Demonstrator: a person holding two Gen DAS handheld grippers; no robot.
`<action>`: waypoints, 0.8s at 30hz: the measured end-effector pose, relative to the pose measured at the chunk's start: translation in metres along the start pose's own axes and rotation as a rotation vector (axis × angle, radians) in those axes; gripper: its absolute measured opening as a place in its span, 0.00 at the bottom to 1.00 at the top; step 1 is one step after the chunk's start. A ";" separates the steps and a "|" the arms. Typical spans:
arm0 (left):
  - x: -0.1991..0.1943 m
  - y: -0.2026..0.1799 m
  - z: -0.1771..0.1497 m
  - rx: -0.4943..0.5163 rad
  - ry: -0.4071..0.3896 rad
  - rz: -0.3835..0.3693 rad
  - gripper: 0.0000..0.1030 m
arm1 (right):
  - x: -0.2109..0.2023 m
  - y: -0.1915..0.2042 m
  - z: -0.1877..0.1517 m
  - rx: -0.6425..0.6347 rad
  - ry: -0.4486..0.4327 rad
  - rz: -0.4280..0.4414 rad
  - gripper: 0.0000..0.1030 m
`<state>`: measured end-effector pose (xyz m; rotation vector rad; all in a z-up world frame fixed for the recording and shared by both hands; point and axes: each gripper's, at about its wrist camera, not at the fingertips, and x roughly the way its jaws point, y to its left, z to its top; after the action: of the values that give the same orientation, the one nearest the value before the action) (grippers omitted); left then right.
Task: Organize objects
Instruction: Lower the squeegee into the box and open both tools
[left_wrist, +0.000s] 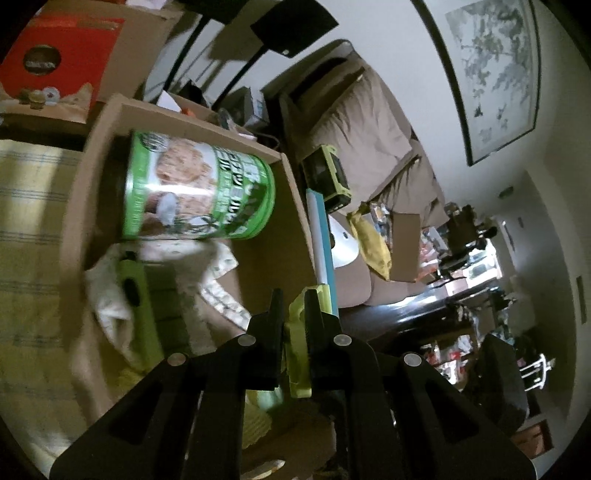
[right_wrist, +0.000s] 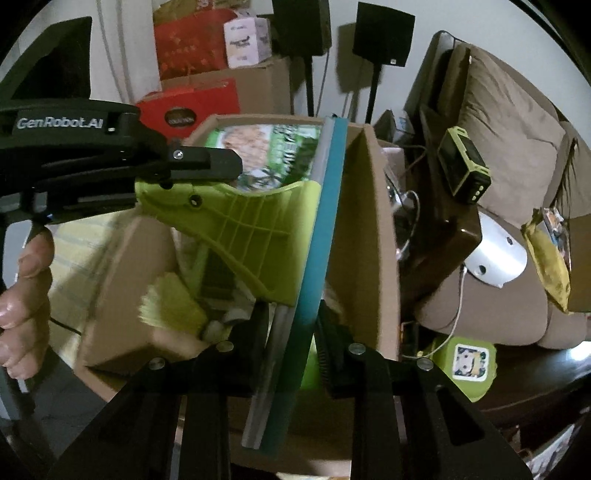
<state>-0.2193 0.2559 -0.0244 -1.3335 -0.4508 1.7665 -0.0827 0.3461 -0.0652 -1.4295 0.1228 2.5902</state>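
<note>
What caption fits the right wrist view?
Two hand-held grippers carry a green squeegee above a cardboard box.

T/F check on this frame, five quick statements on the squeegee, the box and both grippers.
1. Both grippers grip the same lime-green squeegee. True: the left gripper is shut on its handle, the right gripper on its teal blade end.
2. The green can stands upright on the sofa. False: it lies on its side inside the cardboard box.
3. The squeegee blade is red. False: it is teal with a grey strip.
4. A pale cloth lies in the box. True.
5. The left gripper's jaws are wide open. False: they are shut on the handle.
</note>
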 end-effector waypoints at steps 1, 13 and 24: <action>0.005 0.002 0.001 -0.007 0.010 -0.015 0.10 | 0.002 -0.003 -0.001 -0.007 0.001 0.002 0.23; 0.039 0.012 -0.006 0.019 0.092 0.071 0.08 | 0.027 -0.006 -0.016 -0.051 0.015 -0.058 0.23; 0.038 0.003 -0.028 0.172 0.167 0.217 0.35 | 0.024 0.009 -0.026 -0.072 0.010 -0.093 0.44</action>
<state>-0.1976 0.2785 -0.0595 -1.4341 -0.0617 1.8043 -0.0758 0.3358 -0.0992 -1.4358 -0.0348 2.5367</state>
